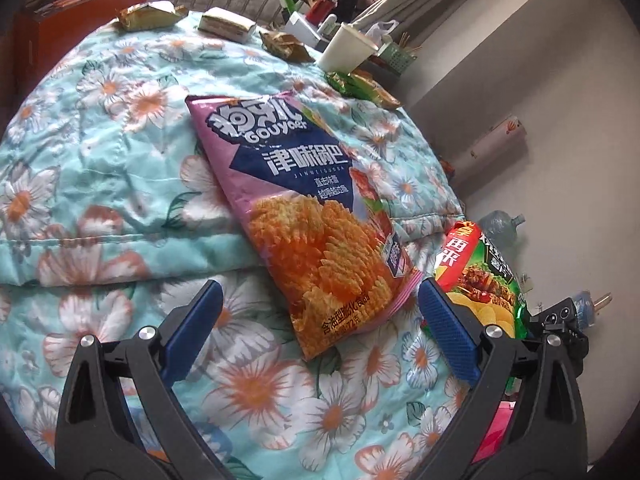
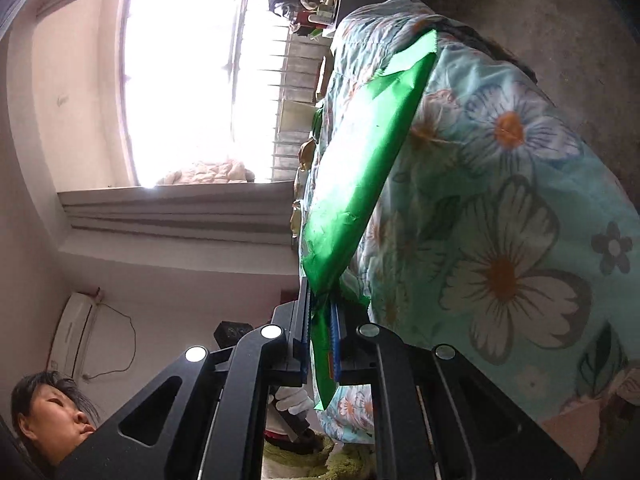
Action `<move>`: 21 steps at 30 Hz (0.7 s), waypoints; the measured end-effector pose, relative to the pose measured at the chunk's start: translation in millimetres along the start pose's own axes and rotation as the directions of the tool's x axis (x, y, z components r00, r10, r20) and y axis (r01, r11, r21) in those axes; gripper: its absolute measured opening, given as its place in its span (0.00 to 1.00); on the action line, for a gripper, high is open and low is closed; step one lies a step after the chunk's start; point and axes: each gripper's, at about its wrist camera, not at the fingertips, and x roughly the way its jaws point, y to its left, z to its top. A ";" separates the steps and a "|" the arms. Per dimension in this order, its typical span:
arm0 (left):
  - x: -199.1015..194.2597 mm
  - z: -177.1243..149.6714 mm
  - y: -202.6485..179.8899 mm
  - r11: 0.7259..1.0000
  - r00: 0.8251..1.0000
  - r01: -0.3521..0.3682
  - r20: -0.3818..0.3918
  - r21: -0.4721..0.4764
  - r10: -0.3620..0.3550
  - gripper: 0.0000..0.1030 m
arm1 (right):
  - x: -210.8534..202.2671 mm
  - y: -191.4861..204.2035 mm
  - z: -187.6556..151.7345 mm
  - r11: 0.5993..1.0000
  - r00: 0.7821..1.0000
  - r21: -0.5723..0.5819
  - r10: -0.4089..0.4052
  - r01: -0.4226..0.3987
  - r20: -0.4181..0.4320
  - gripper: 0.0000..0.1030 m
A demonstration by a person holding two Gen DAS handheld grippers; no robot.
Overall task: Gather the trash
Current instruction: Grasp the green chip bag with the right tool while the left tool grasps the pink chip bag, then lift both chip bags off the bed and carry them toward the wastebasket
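A purple and orange snack bag [image 1: 300, 216] lies on the floral quilt [image 1: 100, 168]. My left gripper [image 1: 320, 308] is open, its blue fingers either side of the bag's near end, just above the quilt. My right gripper [image 2: 320, 320] is shut on the end of a green snack bag [image 2: 360, 172], held beside the quilt's edge [image 2: 500, 200]. That green and red bag [image 1: 480, 288] also shows in the left wrist view, at the quilt's right edge, with the right gripper's body [image 1: 560, 320] next to it.
Several small gold and green wrappers [image 1: 148, 14] lie at the quilt's far edge, with a white paper cup [image 1: 348, 48] and a cluttered shelf behind. A wall and a water jug [image 1: 500, 226] are to the right. A person's face [image 2: 52, 412] is low left in the right wrist view.
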 end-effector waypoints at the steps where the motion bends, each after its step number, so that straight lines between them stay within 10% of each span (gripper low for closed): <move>1: 6.8 3.4 2.7 1.000 1.000 0.004 -0.020 -0.027 -0.004 0.90 | 0.4 -2.7 2.4 1.000 1.000 -0.001 -0.005 0.005 -0.003 0.08; 9: 27.9 21.8 23.2 0.980 1.000 0.010 -0.024 -0.197 -0.015 0.70 | 2.5 -13.5 -2.5 1.000 1.000 -0.011 -0.010 0.010 0.010 0.15; 13: 26.8 20.6 24.2 0.980 1.000 -0.020 -0.009 -0.200 0.018 0.53 | 1.2 -18.2 -13.1 1.000 0.999 0.005 0.015 -0.015 0.030 0.41; 21: 10.3 18.4 21.5 0.984 0.999 -0.005 0.045 -0.176 0.013 0.26 | 17.8 -12.3 -18.0 1.000 0.997 0.014 -0.015 0.014 0.078 0.41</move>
